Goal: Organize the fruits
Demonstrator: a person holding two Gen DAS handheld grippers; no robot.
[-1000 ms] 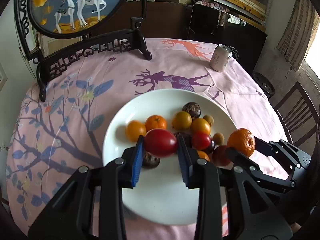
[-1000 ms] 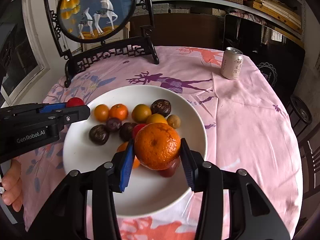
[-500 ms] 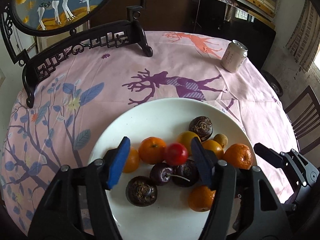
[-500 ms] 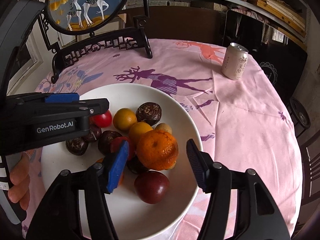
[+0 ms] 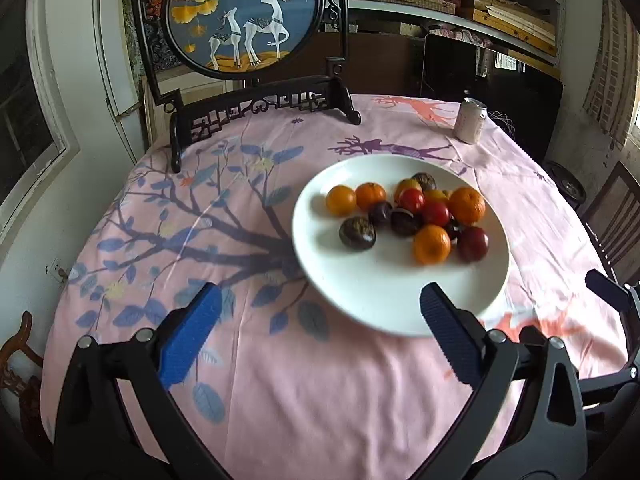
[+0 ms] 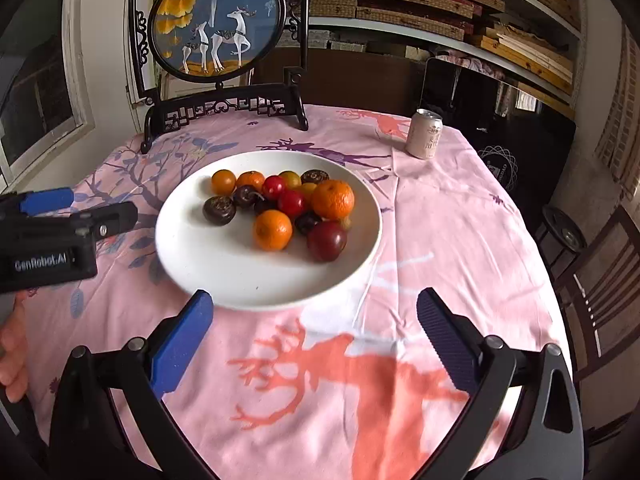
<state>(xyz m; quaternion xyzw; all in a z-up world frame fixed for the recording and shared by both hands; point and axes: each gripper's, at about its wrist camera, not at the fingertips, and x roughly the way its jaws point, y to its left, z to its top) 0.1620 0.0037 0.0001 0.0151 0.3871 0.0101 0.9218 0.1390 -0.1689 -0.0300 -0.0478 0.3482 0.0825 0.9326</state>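
L tongs [image 5: 318, 326] wide open, empty, off plate's [image 5: 384, 312] near-left rim | R tongs [image 6: 314, 324] wide open, empty, at near rim | fruit [image 6: 282, 206] all heaped far half of plate, mid-table | prob. done, so I hang clear.
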